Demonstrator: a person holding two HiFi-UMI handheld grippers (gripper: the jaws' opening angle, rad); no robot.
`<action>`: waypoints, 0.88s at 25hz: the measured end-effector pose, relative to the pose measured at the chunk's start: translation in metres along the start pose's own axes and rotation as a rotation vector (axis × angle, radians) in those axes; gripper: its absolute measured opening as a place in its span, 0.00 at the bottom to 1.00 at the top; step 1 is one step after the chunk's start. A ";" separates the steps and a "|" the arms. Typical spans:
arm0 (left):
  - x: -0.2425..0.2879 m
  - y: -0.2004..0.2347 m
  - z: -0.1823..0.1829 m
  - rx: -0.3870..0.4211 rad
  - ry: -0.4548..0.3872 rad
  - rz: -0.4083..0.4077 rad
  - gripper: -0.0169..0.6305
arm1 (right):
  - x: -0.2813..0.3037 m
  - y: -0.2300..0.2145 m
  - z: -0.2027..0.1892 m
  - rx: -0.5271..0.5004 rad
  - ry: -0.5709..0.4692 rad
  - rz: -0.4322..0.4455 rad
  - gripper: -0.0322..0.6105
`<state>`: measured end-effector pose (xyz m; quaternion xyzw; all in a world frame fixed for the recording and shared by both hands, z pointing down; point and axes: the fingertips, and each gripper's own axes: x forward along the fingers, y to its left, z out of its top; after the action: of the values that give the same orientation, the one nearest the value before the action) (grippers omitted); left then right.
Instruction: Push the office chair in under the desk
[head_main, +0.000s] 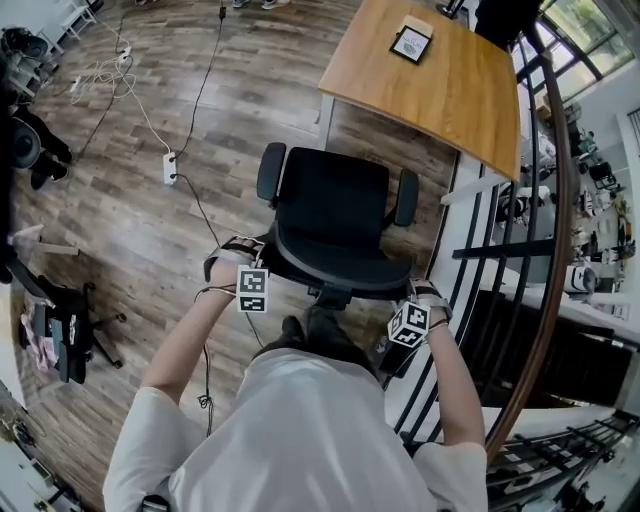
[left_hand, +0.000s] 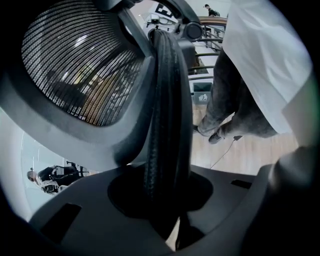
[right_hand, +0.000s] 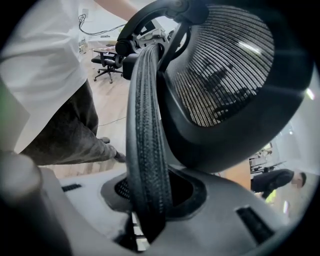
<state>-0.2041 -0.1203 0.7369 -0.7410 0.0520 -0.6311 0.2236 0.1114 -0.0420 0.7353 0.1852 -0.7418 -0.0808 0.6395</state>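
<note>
The black office chair (head_main: 335, 215) stands on the wood floor, its seat facing the wooden desk (head_main: 440, 90) at the upper right and still outside the desk's edge. My left gripper (head_main: 243, 262) is at the left end of the backrest's top and my right gripper (head_main: 420, 293) at the right end. The left gripper view has the padded backrest rim (left_hand: 167, 125) running down between the jaws of the left gripper (left_hand: 167, 220), which is shut on it. In the right gripper view the rim (right_hand: 145, 150) sits the same way in the right gripper (right_hand: 145, 225).
A power strip (head_main: 170, 167) with cables lies on the floor to the left. Another black chair (head_main: 65, 330) stands at the far left. A dark curved railing (head_main: 520, 250) runs along the right. A small framed item (head_main: 411, 42) lies on the desk.
</note>
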 end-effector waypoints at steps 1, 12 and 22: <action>0.002 0.005 0.002 0.004 -0.003 0.001 0.16 | 0.001 -0.004 -0.003 0.003 0.002 -0.003 0.22; 0.039 0.053 0.036 0.049 -0.030 0.014 0.16 | 0.015 -0.036 -0.044 0.050 0.027 -0.026 0.22; 0.069 0.115 0.078 0.085 -0.053 0.020 0.17 | 0.023 -0.083 -0.092 0.091 0.039 -0.046 0.22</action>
<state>-0.0921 -0.2276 0.7465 -0.7468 0.0265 -0.6104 0.2626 0.2130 -0.1164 0.7427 0.2326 -0.7275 -0.0581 0.6428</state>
